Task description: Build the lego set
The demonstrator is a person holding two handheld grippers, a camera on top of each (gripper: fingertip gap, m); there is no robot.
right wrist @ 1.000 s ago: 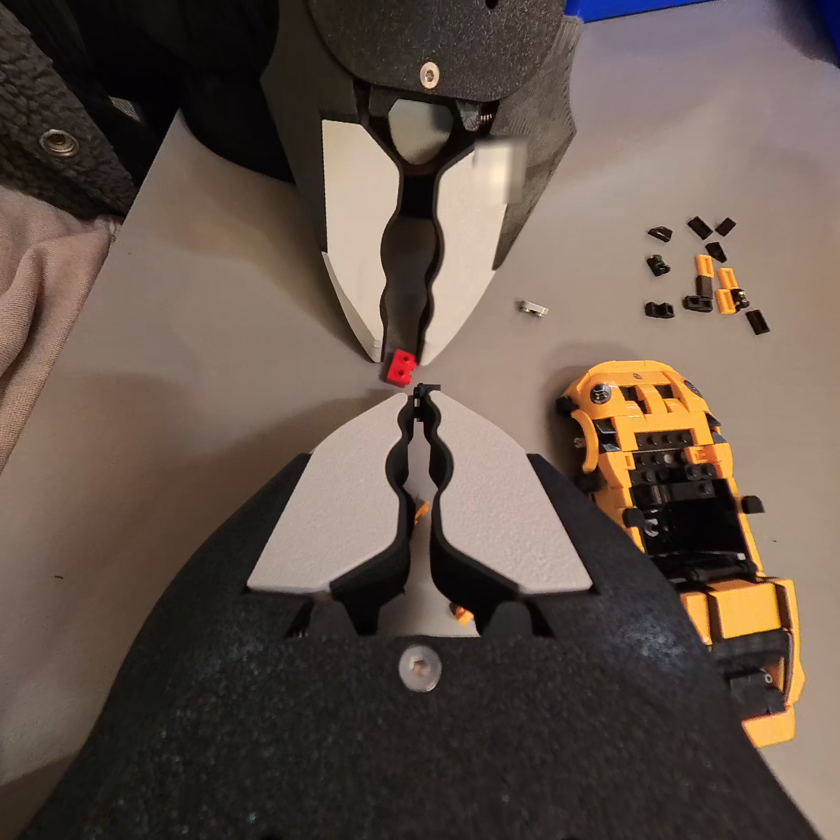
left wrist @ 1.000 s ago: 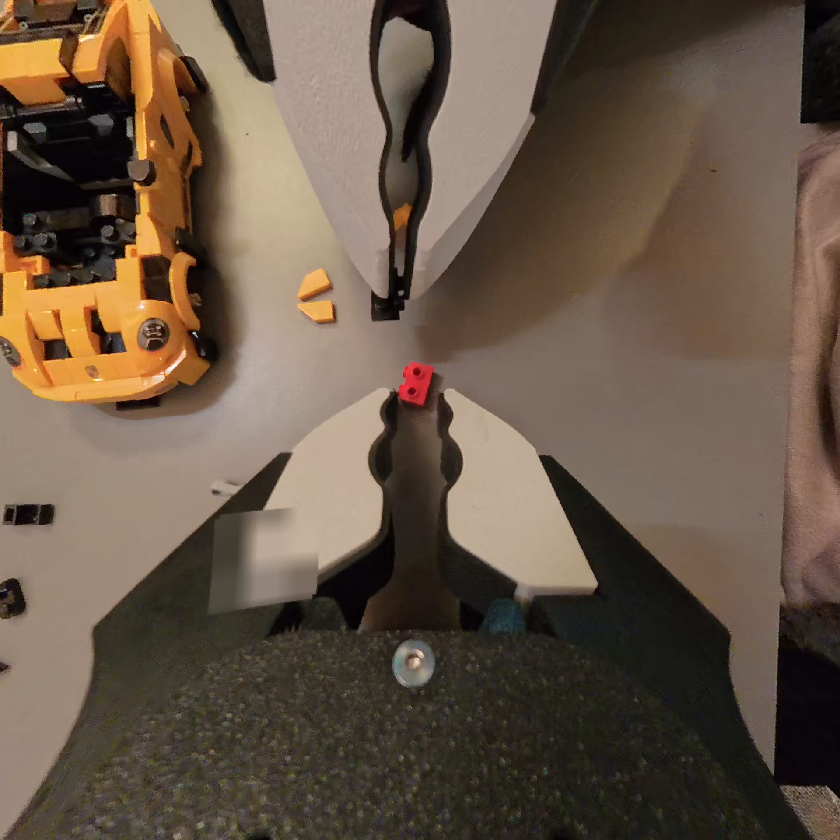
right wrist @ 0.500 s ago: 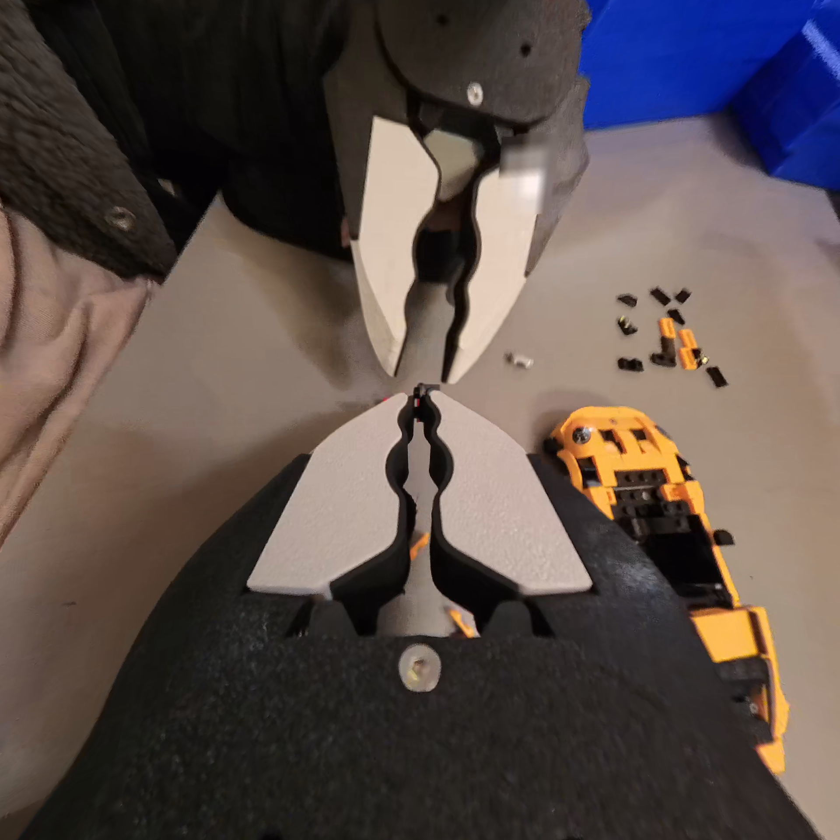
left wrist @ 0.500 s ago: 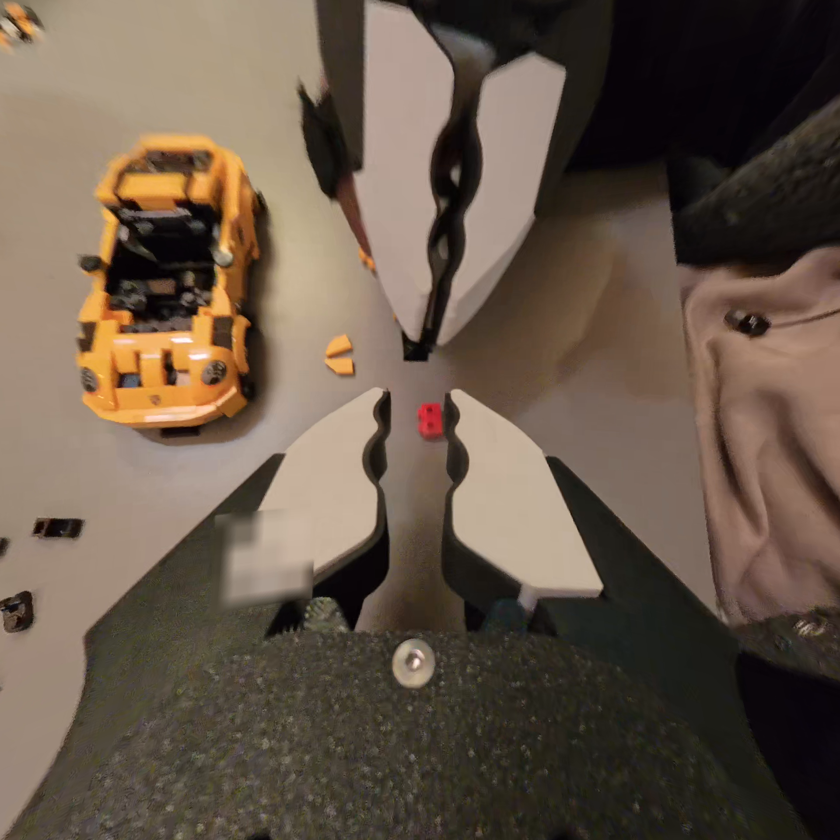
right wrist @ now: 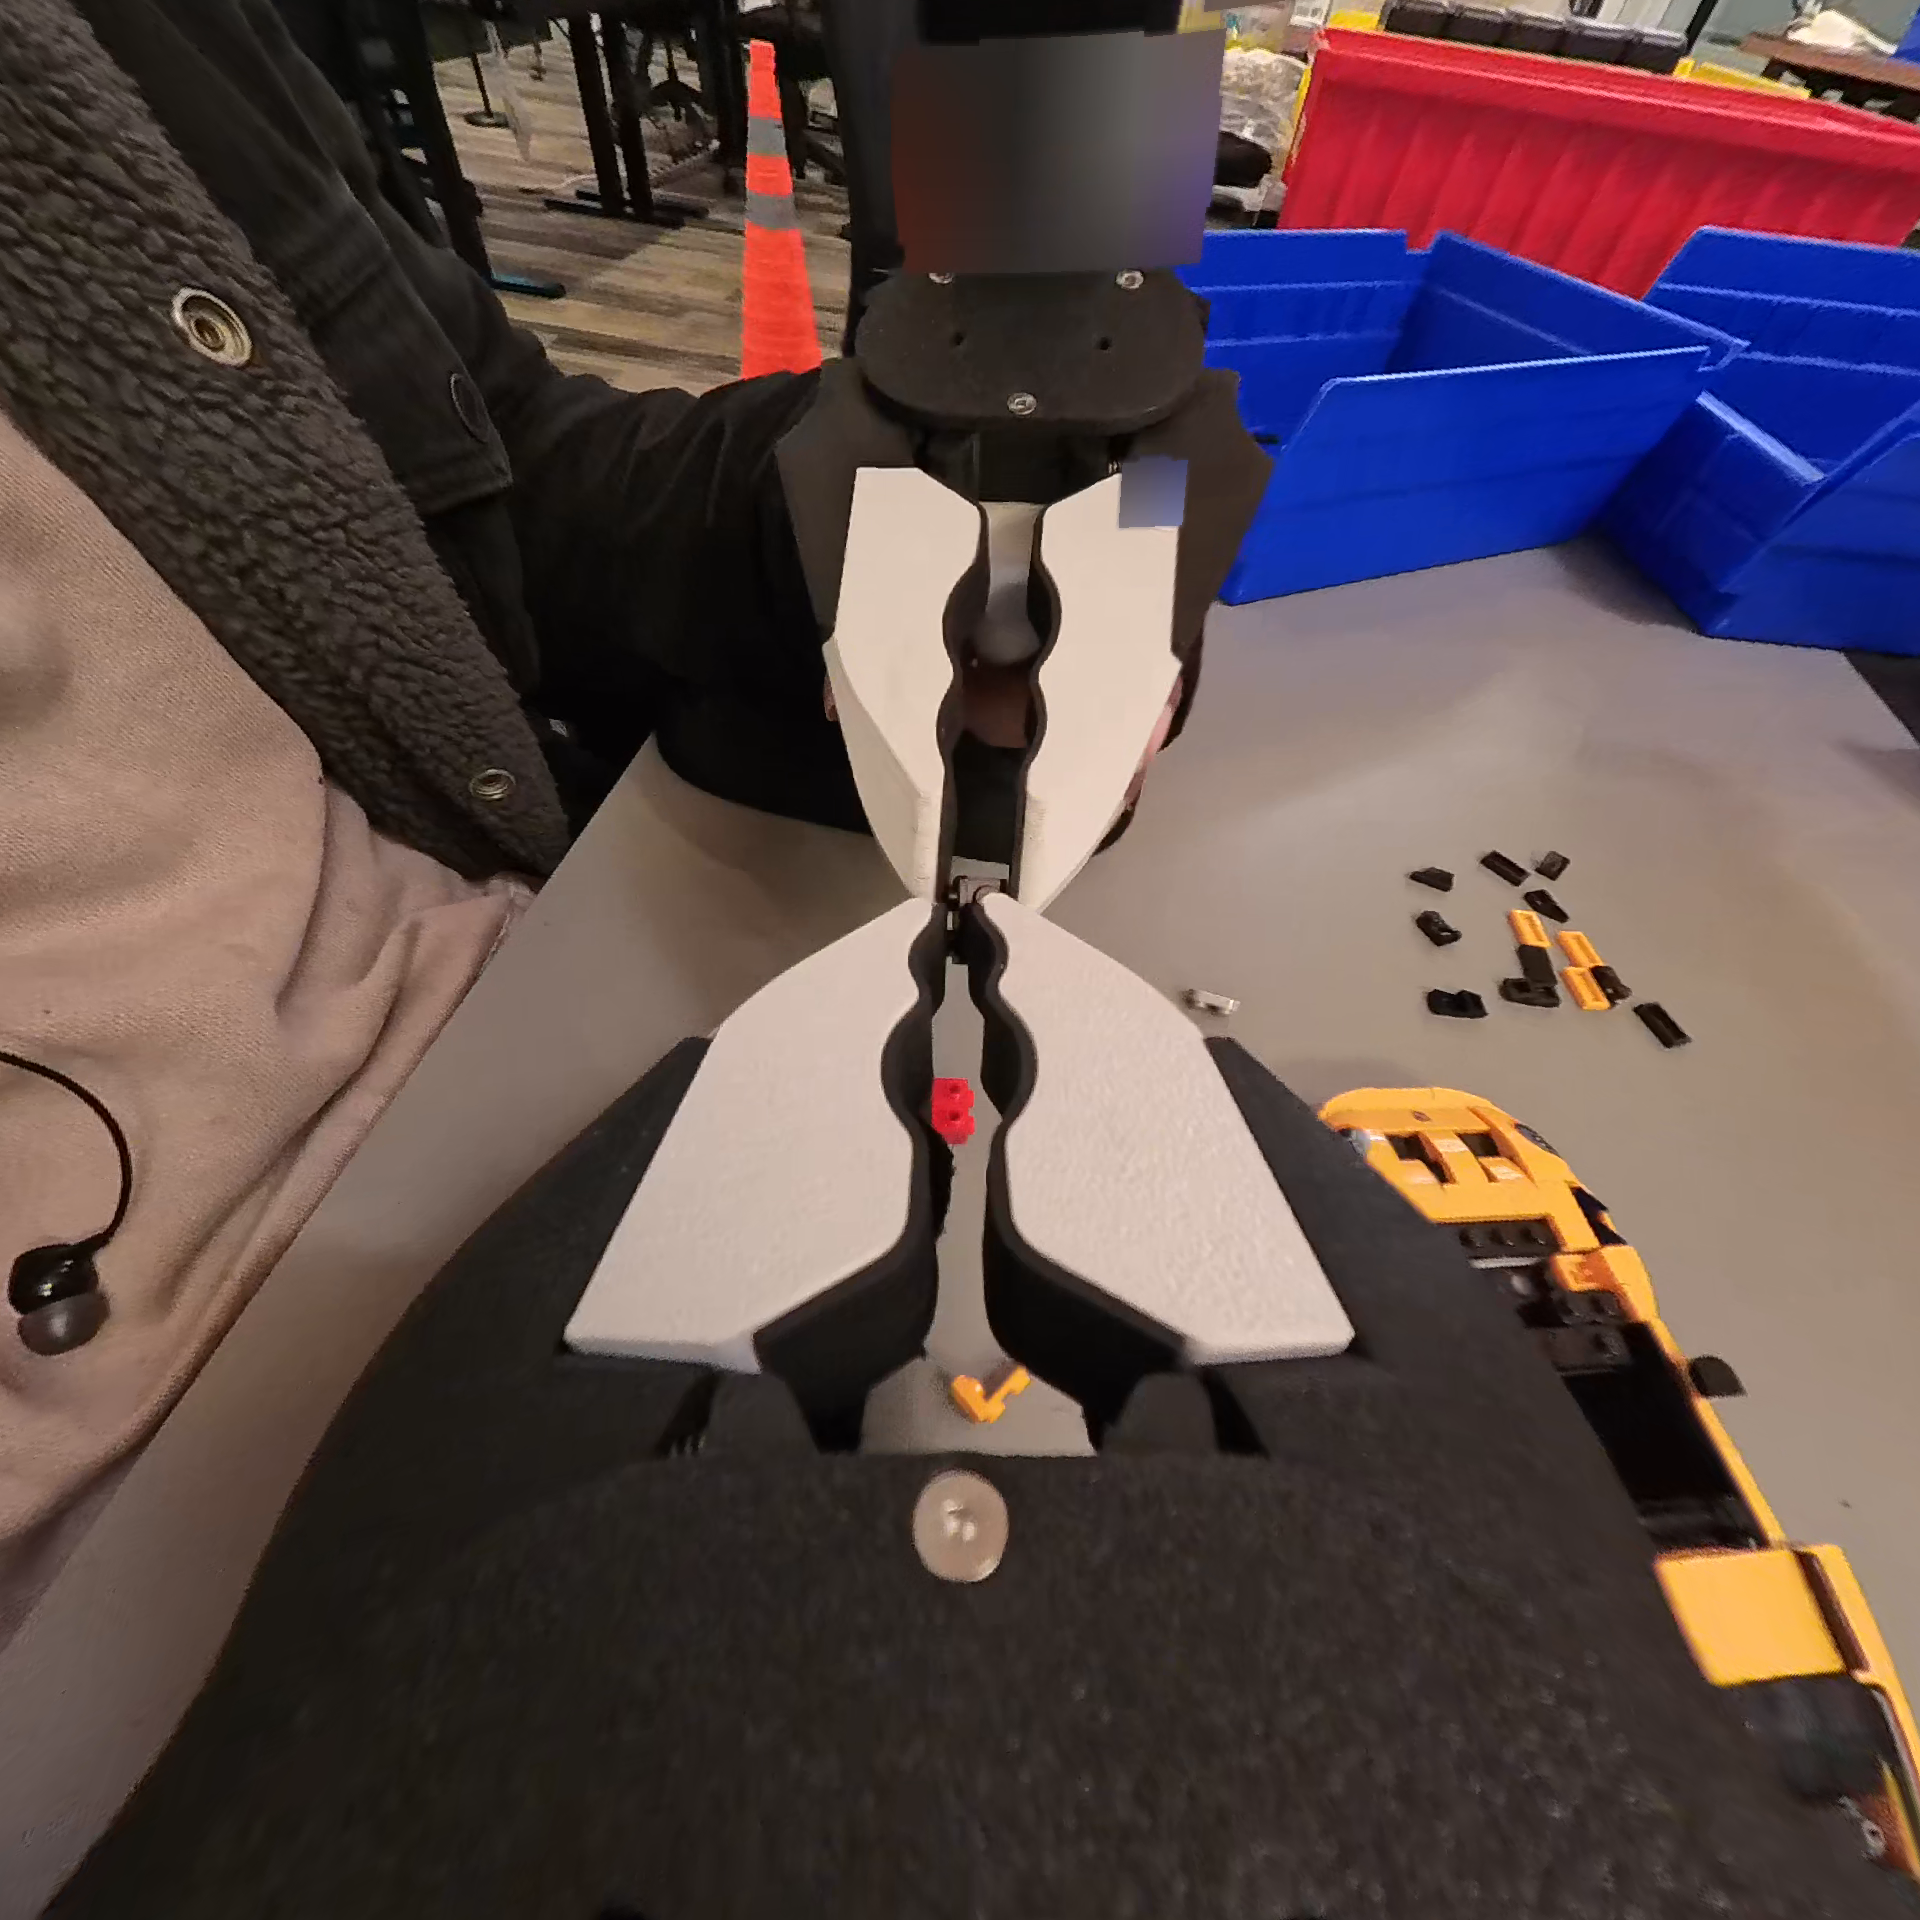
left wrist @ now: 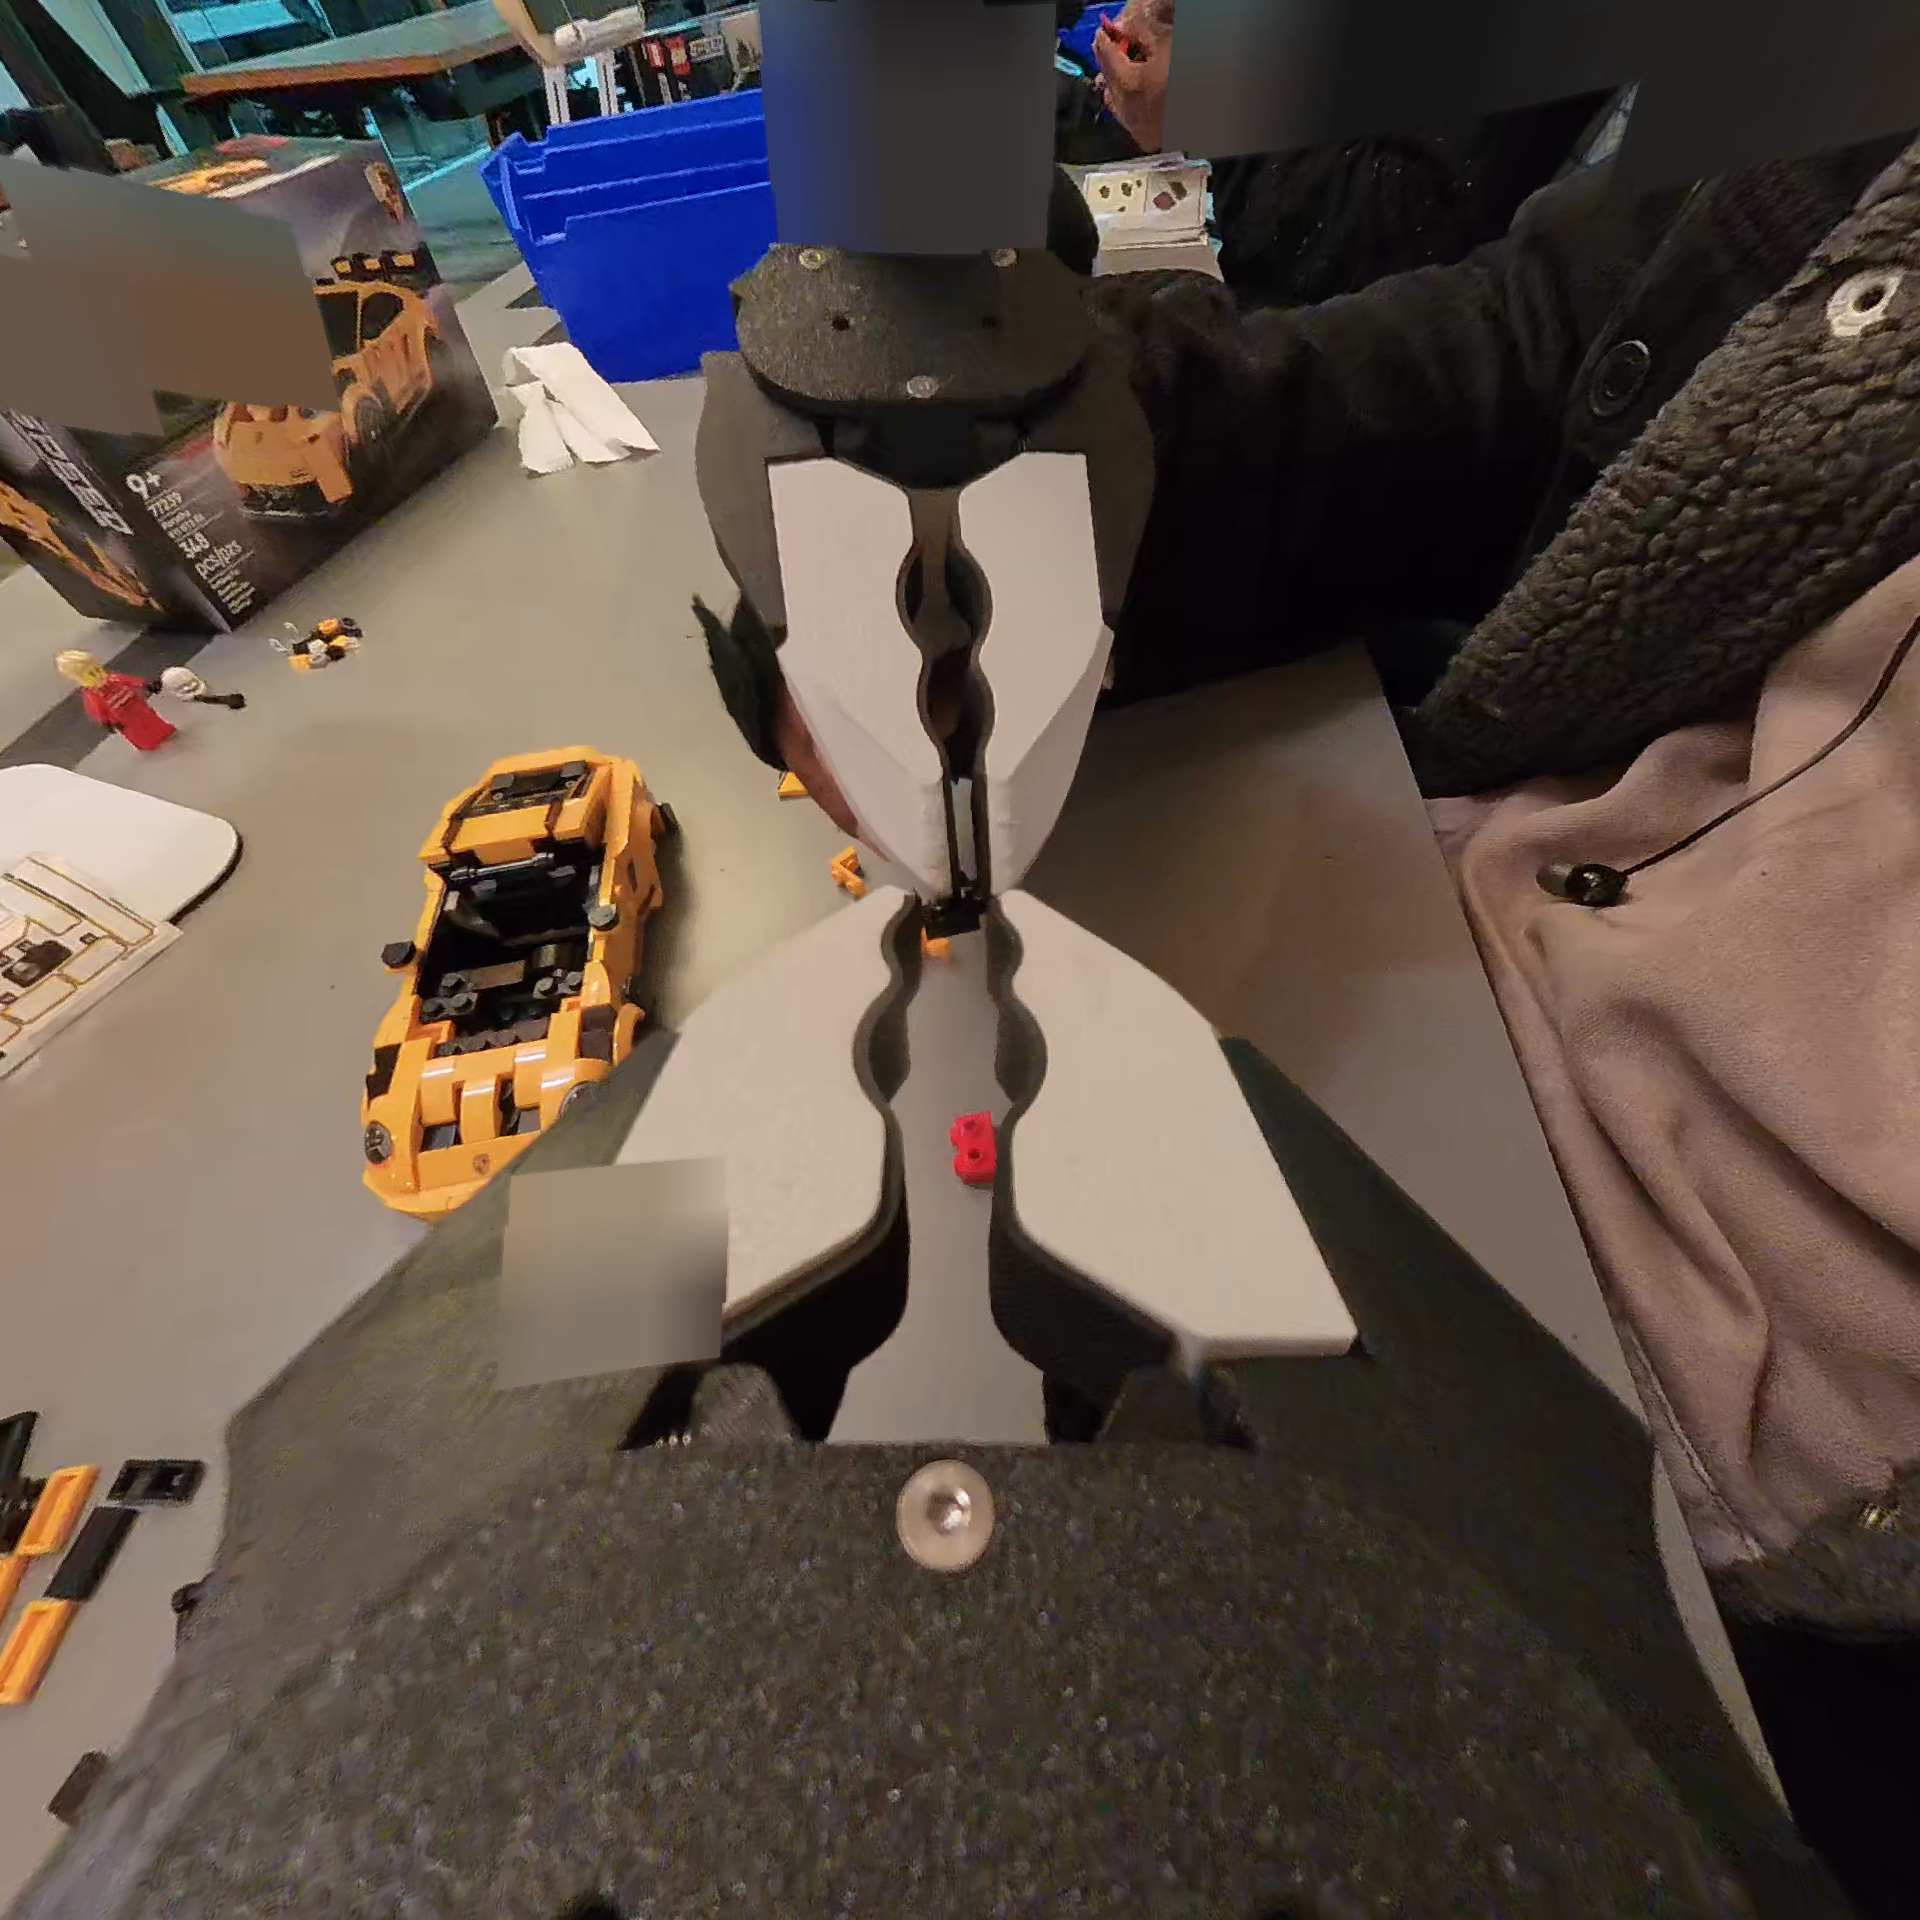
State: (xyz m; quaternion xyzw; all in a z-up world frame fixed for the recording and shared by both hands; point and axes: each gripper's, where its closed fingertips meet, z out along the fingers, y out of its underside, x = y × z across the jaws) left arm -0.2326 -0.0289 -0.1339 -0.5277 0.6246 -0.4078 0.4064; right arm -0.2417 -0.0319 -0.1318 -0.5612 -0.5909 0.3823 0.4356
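A smooth grey table [left wrist: 312,1195] carries everything, its near edge running along the person's fleece-collared coat [left wrist: 1714,1039]. Glossy blue plastic bins [right wrist: 1507,436] wall off the far side, with a printed cardboard box [left wrist: 239,416] beside them. The orange-and-black lego car [left wrist: 509,966], roofless with studded black insides exposed, lies well left of the grippers, with bare table around it.

The two grippers meet tip to tip above the table. The left gripper [left wrist: 951,925], matte white fingers with wavy black liners, stands partly open. The right gripper [right wrist: 961,914] is pinched on a small black piece [left wrist: 954,912] at its tips, which sits at the mouth of the left's fingers.

A small red brick [left wrist: 972,1148], two holes in its side, lies loose on the table below them. Scattered black and orange pieces [right wrist: 1548,956] lie well apart.
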